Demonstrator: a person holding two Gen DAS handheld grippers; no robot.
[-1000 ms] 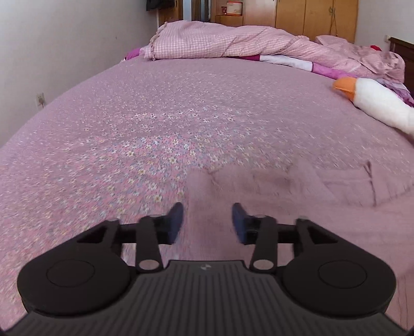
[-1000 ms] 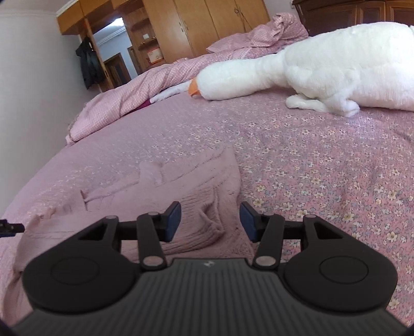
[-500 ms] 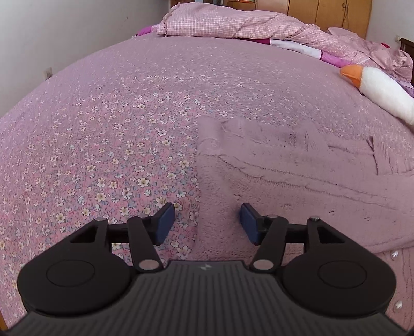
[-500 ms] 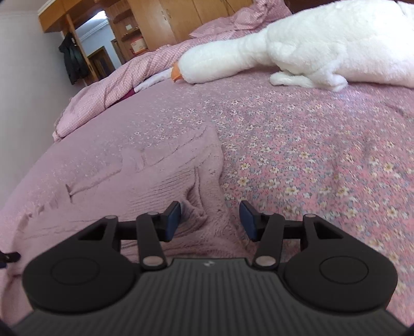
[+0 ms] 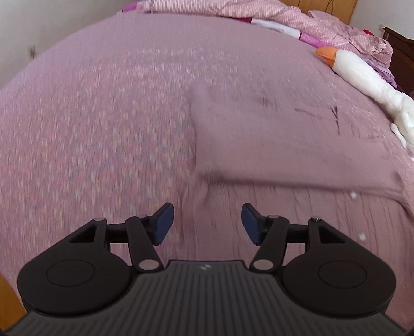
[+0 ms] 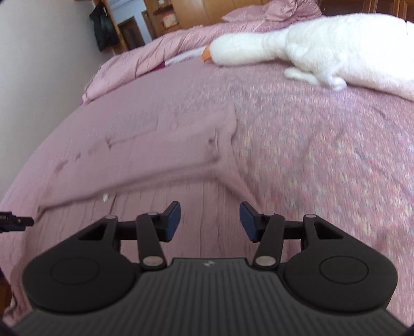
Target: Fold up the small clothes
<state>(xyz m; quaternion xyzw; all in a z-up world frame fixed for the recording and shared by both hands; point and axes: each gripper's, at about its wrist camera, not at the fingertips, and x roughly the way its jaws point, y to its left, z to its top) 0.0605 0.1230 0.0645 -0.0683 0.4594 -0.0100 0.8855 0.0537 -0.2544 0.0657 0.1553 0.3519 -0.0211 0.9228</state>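
Left gripper [image 5: 207,222] is low and level, jaws spread wide, blue pads [image 5: 163,222] facing each other with nothing between them. Right gripper [image 6: 210,221] is in the same pose: jaws wide apart, pads [image 6: 172,220] bare, holding nothing. Both point forward and slightly down. At the far left of the right wrist view, a black tip of the left gripper shows.

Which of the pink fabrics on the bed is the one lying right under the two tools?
The plain knitted pink garment, spread flat beneath the open left tool and right tool. The floral bedsheet lies under it; the checked quilt is bunched far off.
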